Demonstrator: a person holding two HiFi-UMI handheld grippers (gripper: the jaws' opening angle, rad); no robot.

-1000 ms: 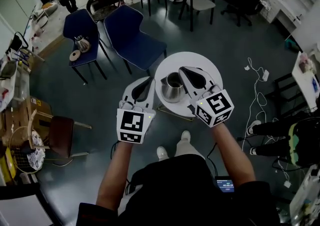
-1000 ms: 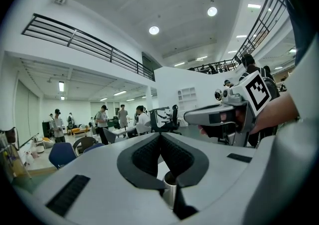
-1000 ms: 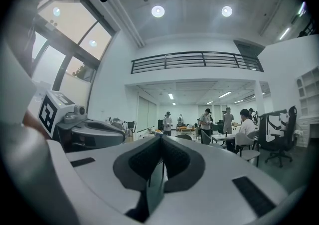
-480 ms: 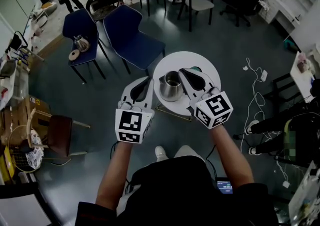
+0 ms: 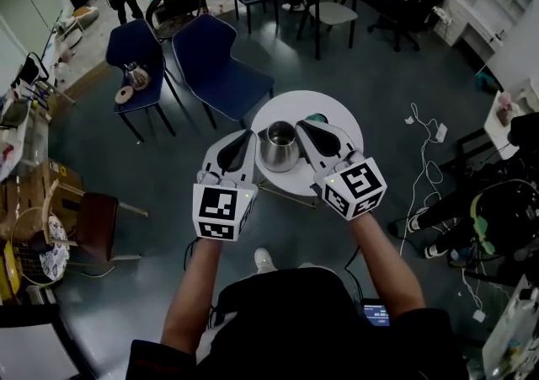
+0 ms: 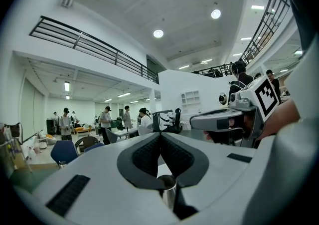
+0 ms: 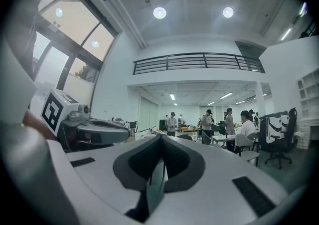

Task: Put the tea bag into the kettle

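One steel kettle (image 5: 279, 145) stands on one round white worktop (image 5: 335, 111). The left hand-held gripper (image 5: 246, 136) and right hand-held gripper (image 5: 302, 125) flank it, both with jaws together on nothing. Two blue chairs (image 5: 224, 66) stand on the grey floor (image 5: 383, 62)

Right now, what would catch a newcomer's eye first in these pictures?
Two shut, marker-tagged tools, the left tool and the right tool, flank a steel kettle on a round white table at the centre of the head view. Beyond the table stands a blue chair.
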